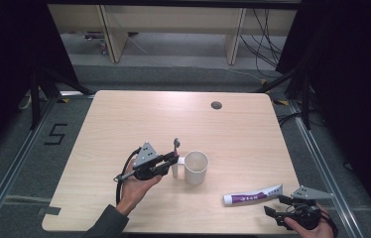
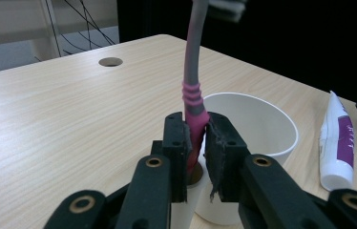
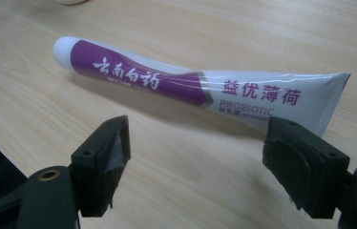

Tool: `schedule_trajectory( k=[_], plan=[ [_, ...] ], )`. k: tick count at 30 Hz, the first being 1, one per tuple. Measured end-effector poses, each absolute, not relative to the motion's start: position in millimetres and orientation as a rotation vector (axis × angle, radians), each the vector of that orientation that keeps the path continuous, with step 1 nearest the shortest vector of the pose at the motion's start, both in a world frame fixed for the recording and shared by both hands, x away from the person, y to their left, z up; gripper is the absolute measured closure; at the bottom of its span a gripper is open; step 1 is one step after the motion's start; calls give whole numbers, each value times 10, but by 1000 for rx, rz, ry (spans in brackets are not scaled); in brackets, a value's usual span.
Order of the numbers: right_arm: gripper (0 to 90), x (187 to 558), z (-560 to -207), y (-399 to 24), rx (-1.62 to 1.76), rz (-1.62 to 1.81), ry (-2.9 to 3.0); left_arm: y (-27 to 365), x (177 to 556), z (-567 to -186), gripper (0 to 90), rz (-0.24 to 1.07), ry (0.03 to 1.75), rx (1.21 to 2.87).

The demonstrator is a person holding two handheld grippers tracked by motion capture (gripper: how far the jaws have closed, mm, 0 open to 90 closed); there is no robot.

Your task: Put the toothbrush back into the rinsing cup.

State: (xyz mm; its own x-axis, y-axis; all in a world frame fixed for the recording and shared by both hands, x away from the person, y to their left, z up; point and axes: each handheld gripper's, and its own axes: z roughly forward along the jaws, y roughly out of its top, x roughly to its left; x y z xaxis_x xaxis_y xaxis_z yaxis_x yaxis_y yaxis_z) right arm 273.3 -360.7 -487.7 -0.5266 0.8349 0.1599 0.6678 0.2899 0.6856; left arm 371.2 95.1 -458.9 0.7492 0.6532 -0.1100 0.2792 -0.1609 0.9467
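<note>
The left hand-held gripper (image 2: 196,143) is pinching a toothbrush (image 2: 192,90) by its pink handle, holding it upright just beside a white cup (image 2: 262,129) on the surface (image 1: 124,124). A toothbrush is light, thin and stiff, but it looks smooth and could slip, so the rubbery pink part is a good place to hold. The right hand-held gripper (image 3: 195,157) is wide open with nothing in it, near a toothpaste tube (image 3: 191,83). The tube looks soft and squashy, so I would squeeze it gently around the middle.
</note>
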Motion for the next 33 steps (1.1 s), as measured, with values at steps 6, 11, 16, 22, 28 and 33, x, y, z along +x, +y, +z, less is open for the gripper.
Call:
schedule_trajectory(
  k=[6, 11, 16, 22, 28, 33],
  plan=[
    [248, 2733, -4876, -3611, 1382, 1069, 2330, 951, 3700, -4562, 660, 408, 734, 1745],
    [248, 2732, -4874, -3610, 1384, 1072, 2327, 951, 3662, -4505, 412, 433, 747, 1737],
    [248, 2732, -4872, -3610, 1382, 1072, 2326, 972, 3640, -4450, 342, 430, 749, 1731],
    [248, 2732, -4872, -3607, 1385, 1075, 2320, 1007, 3597, -4438, 306, 422, 754, 1741],
    [248, 2731, -4868, -3606, 1388, 1073, 2316, 1055, 3528, -4459, 293, 408, 773, 1762],
    [248, 2723, -4867, -3587, 1409, 1093, 2315, 1114, 3456, -4505, 271, 385, 779, 1785]
  ],
)
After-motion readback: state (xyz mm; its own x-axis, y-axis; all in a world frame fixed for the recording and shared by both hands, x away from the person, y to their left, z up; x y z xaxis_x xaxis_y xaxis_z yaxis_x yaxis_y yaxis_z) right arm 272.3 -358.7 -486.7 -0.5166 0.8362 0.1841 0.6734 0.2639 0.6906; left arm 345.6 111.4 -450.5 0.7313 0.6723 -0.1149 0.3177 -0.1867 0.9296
